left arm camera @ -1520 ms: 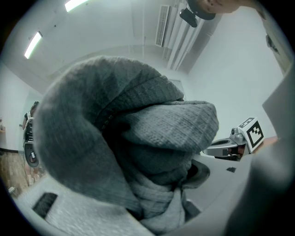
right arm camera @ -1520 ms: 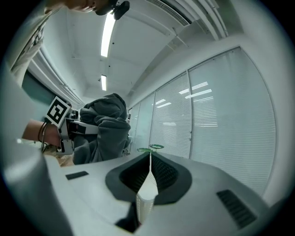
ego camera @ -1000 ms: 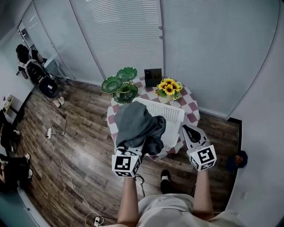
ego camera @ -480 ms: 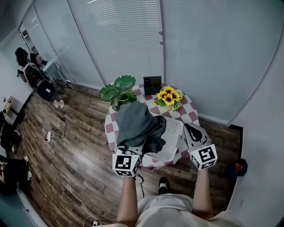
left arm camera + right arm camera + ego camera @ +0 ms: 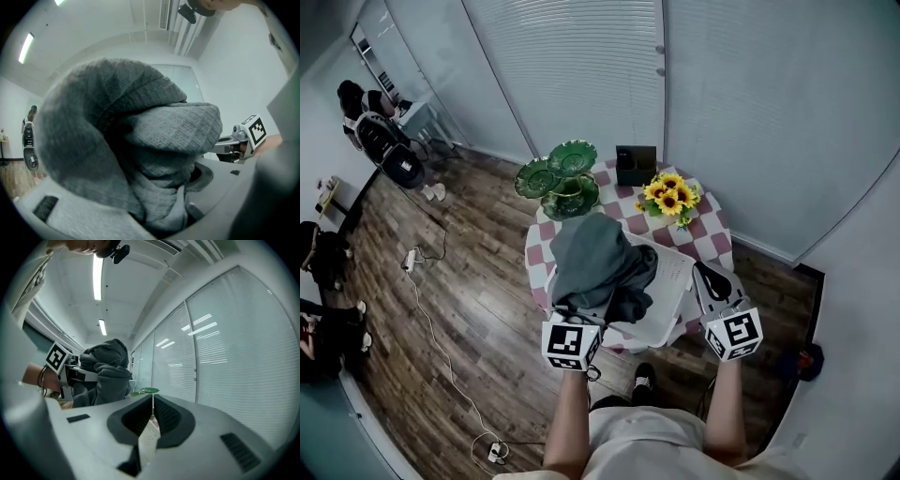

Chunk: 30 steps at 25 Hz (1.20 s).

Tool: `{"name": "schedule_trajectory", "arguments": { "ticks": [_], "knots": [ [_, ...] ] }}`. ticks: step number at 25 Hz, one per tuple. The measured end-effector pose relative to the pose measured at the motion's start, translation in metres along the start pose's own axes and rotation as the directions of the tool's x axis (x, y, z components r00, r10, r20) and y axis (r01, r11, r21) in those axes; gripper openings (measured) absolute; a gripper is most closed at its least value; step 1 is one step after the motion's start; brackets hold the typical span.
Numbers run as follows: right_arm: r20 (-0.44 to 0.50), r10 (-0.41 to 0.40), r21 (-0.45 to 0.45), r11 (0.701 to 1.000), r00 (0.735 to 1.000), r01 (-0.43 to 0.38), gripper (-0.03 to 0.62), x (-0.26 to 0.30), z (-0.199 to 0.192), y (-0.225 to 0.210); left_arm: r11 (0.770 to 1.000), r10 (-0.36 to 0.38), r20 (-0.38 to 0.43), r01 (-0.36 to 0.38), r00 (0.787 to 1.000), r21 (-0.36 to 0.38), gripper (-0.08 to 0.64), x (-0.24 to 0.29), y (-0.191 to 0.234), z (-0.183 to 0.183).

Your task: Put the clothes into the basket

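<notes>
Grey knitted clothes (image 5: 598, 262) hang bunched in the left claw (image 5: 579, 324), whose jaws are clamped on the fabric. The bundle sits over the 9 o'clock half of a white perforated plastic basket (image 5: 677, 279); whether it rests on the basket cannot be told. The right claw (image 5: 710, 278) is closed on the basket's thin wall at its 3 o'clock rim. The basket lies at the 6 o'clock edge of a round surface with a pink-and-white checked cloth (image 5: 712, 234). A tiered green leaf-shaped dish stand (image 5: 561, 178) is at its 11 o'clock, a small black box (image 5: 636, 165) at 12, and a bunch of sunflowers (image 5: 669, 196) at 1.
</notes>
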State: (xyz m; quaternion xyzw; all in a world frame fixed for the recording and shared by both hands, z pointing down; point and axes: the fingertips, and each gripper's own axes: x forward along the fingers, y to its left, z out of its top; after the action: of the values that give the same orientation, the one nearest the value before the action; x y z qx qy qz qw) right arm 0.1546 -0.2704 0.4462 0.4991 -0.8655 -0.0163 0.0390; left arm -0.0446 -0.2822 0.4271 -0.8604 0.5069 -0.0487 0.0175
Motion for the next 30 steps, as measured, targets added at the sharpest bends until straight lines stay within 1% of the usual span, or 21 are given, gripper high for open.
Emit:
{"name": "schedule_trajectory", "arguments": {
  "ticks": [2, 6, 10, 13, 18, 23, 25, 30],
  "knots": [
    [-0.012, 0.015, 0.012, 1.000, 1.000, -0.014, 0.025, 0.003, -0.008, 0.000, 1.000, 0.001, -0.013, -0.001, 1.000, 0.004, 0.324, 0.002, -0.002, -0.004],
    [-0.032, 0.042, 0.001, 0.999, 0.999, -0.042, 0.025, 0.008, -0.017, 0.001, 1.000, -0.001, -0.026, 0.002, 1.000, 0.005, 0.324, 0.005, -0.004, -0.012],
    [-0.028, 0.017, 0.001, 1.000, 0.999, -0.017, 0.025, 0.003, -0.016, -0.011, 1.000, -0.022, -0.030, 0.022, 0.999, 0.016, 0.324, 0.013, -0.008, -0.013],
    [-0.033, -0.016, 0.004, 1.000, 0.999, 0.016, 0.025, -0.003, -0.019, -0.017, 0.998, -0.047, -0.033, 0.048, 0.998, 0.027, 0.324, 0.020, -0.009, -0.013],
    [-0.033, -0.069, -0.006, 0.998, 0.997, 0.069, 0.025, -0.004, -0.015, -0.028, 0.990, -0.129, -0.035, 0.131, 0.991, 0.050, 0.324, 0.034, -0.010, -0.017],
    [-0.040, -0.124, -0.022, 0.992, 0.992, 0.123, 0.025, 0.000, -0.008, -0.030, 0.979, -0.194, -0.027, 0.195, 0.981, 0.058, 0.324, 0.050, -0.001, -0.018],
    [-0.041, -0.142, -0.031, 0.990, 0.989, 0.141, 0.025, 0.004, -0.004, -0.029, 0.970, -0.233, -0.031, 0.234, 0.972, 0.066, 0.324, 0.056, 0.001, -0.020],
    [-0.051, -0.194, -0.047, 0.980, 0.980, 0.192, 0.025, 0.012, 0.001, -0.027, 0.936, -0.340, -0.021, 0.340, 0.940, 0.094, 0.324, 0.073, 0.003, -0.019]
  ]
}}
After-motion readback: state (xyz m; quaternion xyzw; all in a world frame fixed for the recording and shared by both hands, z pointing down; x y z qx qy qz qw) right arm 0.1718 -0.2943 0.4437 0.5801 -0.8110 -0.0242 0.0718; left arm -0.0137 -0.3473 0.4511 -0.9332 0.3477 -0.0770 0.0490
